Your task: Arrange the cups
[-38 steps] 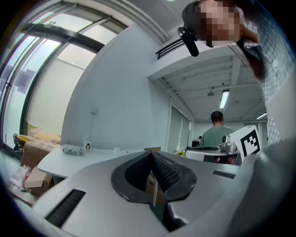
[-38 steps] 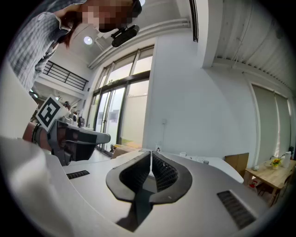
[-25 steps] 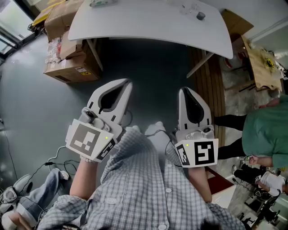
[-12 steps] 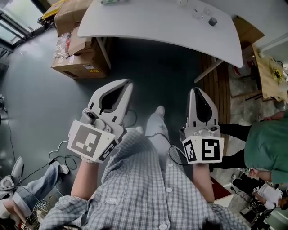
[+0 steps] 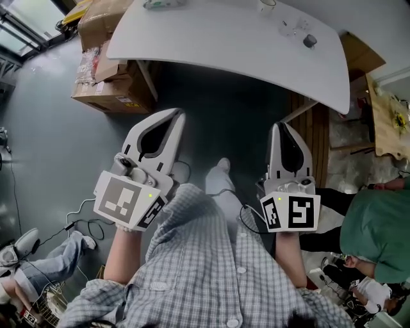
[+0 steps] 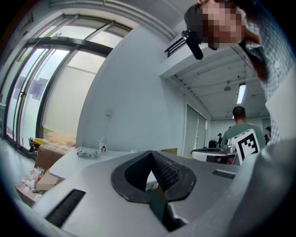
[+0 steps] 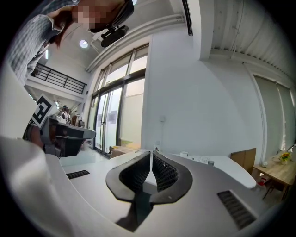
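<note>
Fingers (image 6: 164, 171) of the left gripper (image 5: 177, 114) are seen pressed tip to tip, with nothing held between them. Those of the right gripper (image 5: 282, 125) are likewise shut and empty. Both grippers are held over the floor (image 5: 224, 115), well short of the table (image 5: 211, 38). A cup (image 5: 267, 5) is seen at the table's far edge, with small clear items (image 5: 291, 27) near it, too small to tell. Boxes (image 5: 106, 83) are stacked by the table's left end.
</note>
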A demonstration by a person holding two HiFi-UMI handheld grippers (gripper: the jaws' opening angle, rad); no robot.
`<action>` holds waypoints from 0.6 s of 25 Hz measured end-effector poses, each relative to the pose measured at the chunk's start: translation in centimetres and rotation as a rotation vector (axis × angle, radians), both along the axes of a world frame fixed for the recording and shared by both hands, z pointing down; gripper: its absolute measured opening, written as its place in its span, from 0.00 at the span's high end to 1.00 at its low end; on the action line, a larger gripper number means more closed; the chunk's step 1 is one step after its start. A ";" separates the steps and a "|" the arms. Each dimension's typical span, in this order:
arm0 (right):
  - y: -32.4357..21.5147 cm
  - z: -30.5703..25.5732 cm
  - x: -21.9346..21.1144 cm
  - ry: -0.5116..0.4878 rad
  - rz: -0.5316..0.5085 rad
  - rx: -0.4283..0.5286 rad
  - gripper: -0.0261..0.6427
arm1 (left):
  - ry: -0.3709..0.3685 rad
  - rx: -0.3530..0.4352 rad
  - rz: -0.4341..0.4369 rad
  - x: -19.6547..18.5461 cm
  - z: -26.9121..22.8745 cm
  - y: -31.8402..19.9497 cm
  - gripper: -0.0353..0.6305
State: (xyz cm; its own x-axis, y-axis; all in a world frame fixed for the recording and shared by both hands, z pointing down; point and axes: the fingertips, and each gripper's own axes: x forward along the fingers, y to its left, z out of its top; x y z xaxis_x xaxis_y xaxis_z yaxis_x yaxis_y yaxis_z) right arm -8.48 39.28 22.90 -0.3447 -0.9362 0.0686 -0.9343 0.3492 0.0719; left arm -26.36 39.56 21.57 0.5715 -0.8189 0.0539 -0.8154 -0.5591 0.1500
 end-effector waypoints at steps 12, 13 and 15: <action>-9.8 -0.9 7.0 0.004 -0.027 -0.010 0.92 | 0.000 -0.002 -0.069 5.8 -1.5 -8.7 0.93; -10.6 -1.1 7.5 0.006 -0.031 -0.006 0.92 | 0.001 0.000 -0.073 6.3 -1.6 -9.3 0.93; -11.8 -1.2 8.4 0.006 -0.036 -0.001 0.92 | 0.002 0.006 -0.080 7.3 -1.8 -10.4 0.93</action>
State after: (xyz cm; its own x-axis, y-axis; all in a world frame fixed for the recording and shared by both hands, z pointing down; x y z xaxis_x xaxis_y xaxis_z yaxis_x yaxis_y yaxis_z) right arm -0.03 27.49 21.67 -0.3775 -0.9232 0.0720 -0.9207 0.3825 0.0775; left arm -19.07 29.18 19.79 0.5045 -0.8621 0.0474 -0.8570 -0.4934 0.1483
